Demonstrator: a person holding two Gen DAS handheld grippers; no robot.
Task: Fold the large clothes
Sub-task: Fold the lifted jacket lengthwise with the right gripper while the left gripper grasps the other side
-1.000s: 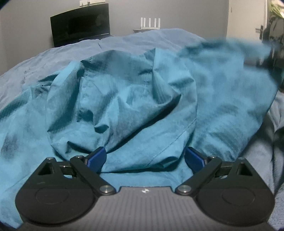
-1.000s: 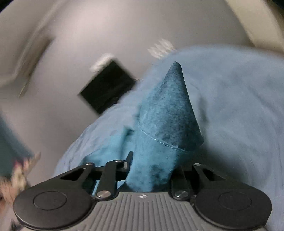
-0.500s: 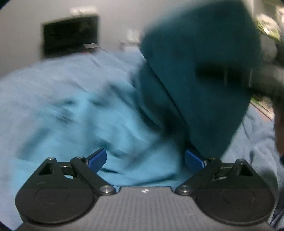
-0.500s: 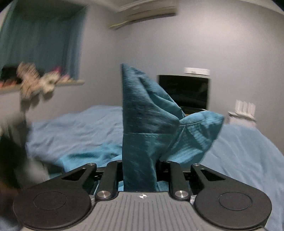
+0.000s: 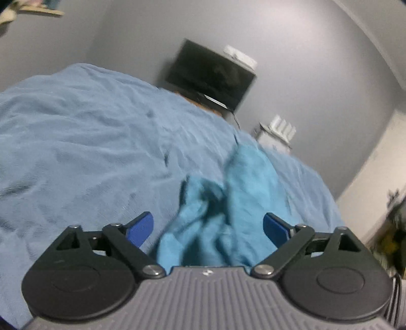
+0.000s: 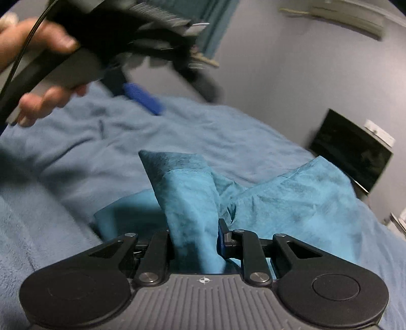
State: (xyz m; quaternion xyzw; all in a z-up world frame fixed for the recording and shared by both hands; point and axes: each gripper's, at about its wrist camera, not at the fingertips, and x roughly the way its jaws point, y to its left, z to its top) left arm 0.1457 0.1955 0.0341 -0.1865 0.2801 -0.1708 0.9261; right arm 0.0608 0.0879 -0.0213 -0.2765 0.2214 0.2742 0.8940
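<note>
A teal garment [image 6: 291, 203] lies bunched on a blue bedspread [image 6: 177, 137]. My right gripper [image 6: 194, 233] is shut on a fold of the garment, which sticks up between its fingers. My left gripper [image 5: 208, 226] is open, its blue pads [image 5: 140, 227] wide apart, with part of the teal garment [image 5: 228, 203] below and between them but not gripped. The left gripper also shows in the right wrist view [image 6: 142, 99], held in a hand above the bed at the upper left.
The bedspread [image 5: 88, 139] covers most of both views. A dark screen [image 5: 210, 73] stands against the grey wall past the bed, with a white device [image 5: 279, 127] beside it. An air conditioner [image 6: 342, 12] hangs high on the wall.
The right gripper has swung down toward the bed with the garment fold still in it. The left gripper has lifted and turned away; much less of the garment is in front of it.
</note>
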